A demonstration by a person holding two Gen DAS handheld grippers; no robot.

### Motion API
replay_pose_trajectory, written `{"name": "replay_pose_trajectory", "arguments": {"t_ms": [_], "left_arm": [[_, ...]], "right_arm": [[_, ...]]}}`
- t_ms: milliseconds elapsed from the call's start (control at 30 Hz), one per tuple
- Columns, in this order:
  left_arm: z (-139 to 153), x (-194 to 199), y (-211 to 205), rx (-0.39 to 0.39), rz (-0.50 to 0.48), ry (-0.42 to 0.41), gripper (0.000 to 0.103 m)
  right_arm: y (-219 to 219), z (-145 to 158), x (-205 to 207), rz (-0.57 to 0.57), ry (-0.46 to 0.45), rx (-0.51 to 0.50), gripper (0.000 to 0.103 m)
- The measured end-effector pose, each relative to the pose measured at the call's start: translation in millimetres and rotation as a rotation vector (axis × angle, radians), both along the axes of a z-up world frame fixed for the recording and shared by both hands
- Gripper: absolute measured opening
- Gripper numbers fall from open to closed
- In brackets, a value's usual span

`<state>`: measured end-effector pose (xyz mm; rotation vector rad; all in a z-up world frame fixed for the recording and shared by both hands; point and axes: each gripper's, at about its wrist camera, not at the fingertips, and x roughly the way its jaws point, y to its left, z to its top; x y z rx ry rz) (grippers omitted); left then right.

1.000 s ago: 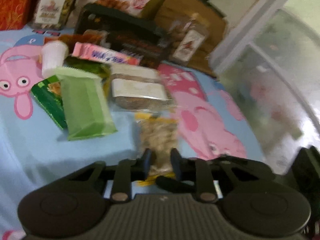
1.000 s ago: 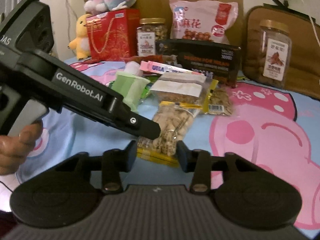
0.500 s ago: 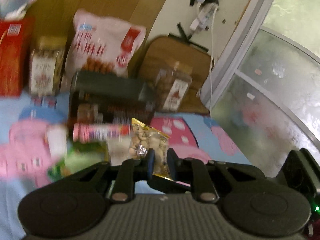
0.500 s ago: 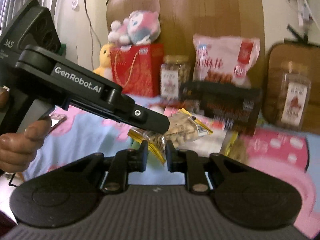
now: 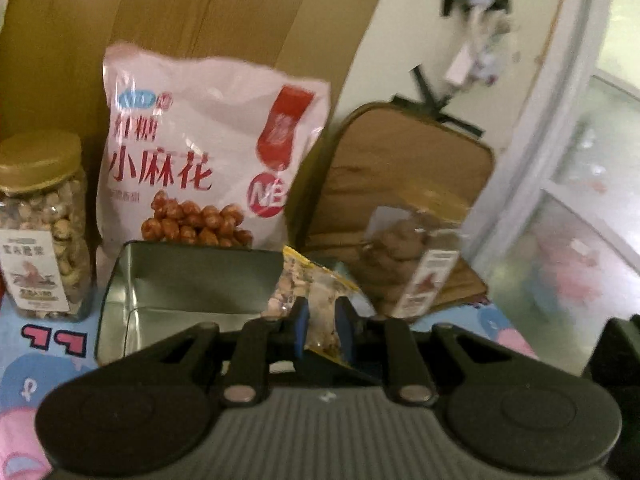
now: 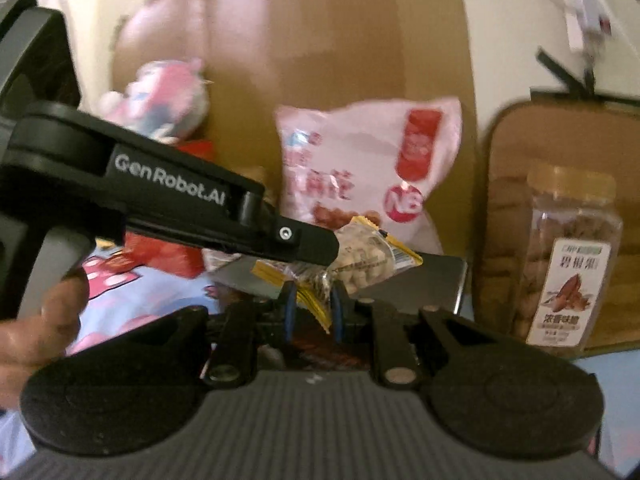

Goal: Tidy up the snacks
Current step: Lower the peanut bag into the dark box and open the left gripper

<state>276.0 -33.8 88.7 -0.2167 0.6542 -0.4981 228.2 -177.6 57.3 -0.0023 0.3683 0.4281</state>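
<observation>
While both grippers hold the same nut packet (image 6: pixel 362 254) clear of the bed, I judge the step in hand to be carrying it to the open tin (image 5: pixel 192 288) and dropping it in. My left gripper (image 5: pixel 320 320) is clamped nearly shut on the packet's clear middle, and the packet stands up between its fingers, just ahead. My right gripper (image 6: pixel 311 306) is pinched on the crumpled yellow end; its jaws stand a little wider than the left's, with film bunched between them. From the right view the left gripper reaches in from the left and meets the packet just ahead of my fingertips.

The tin lies ahead of and to the left of the left gripper, and straight beyond the packet for the right one. A big pink bag (image 5: pixel 208 152) stands right behind it, a jar (image 5: pixel 42 232) further left, another jar (image 6: pixel 568 256) off to the right.

To do this well I would keep both grips firm and move the hands together, so the film does not tear or slip. I would bring the packet over the tin's mouth, lower it past the rim, then let go with one side first. Both views are blurred, so I would slow down before releasing.
</observation>
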Motion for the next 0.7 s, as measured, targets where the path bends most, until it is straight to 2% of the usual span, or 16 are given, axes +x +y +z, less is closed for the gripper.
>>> {"name": "replay_pose_trajectory", "arguments": {"t_ms": [67, 100, 167, 333, 367, 433, 533, 600, 633, 700], "left_arm": [[-9.5, 10.3, -0.2, 0.003, 0.015, 0.039, 0.015], [-12.7, 11.1, 2.1, 0.0, 0.012, 0.054, 0.018], [-12.4, 5.4, 11.2, -0.018, 0.018, 0.036, 0.023], [-5.4, -11.5, 42.7, 0.043, 0.083, -0.011, 0.023], [-5.1, -13.0, 48.8, 0.052, 0.108, 0.001, 0.024], [-9.2, -22.6, 68.0, 0.018, 0.139, 0.027, 0.024], [-17.7, -45.7, 86.3, 0.001, 0.157, 0.022, 0.024], [-28.2, -59.5, 95.3, 0.012, 0.177, 0.03, 0.024], [-34.0, -64.7, 101.0, 0.006, 0.193, 0.039, 0.025], [-46.3, -72.5, 118.0, -0.031, 0.24, 0.076, 0.036]], "right_arm": [[0.8, -7.3, 4.6, -0.013, 0.012, -0.016, 0.026], [0.4, -8.2, 3.9, -0.028, 0.009, -0.018, 0.035], [-6.1, -5.9, 1.0, -0.056, 0.007, -0.006, 0.042], [-40.3, -0.9, -28.4, -0.074, -0.004, 0.106, 0.041], [-47.5, -3.1, -34.8, -0.076, 0.013, 0.134, 0.041], [-60.3, -11.0, -49.3, -0.093, 0.048, 0.18, 0.041], [-76.3, -27.4, -69.7, -0.142, 0.095, 0.233, 0.041], [-83.8, -41.0, -73.7, -0.161, 0.172, 0.288, 0.041], [-86.4, -45.1, -74.6, -0.153, 0.204, 0.314, 0.041], [-83.9, -51.4, -73.1, -0.152, 0.25, 0.332, 0.041]]}}
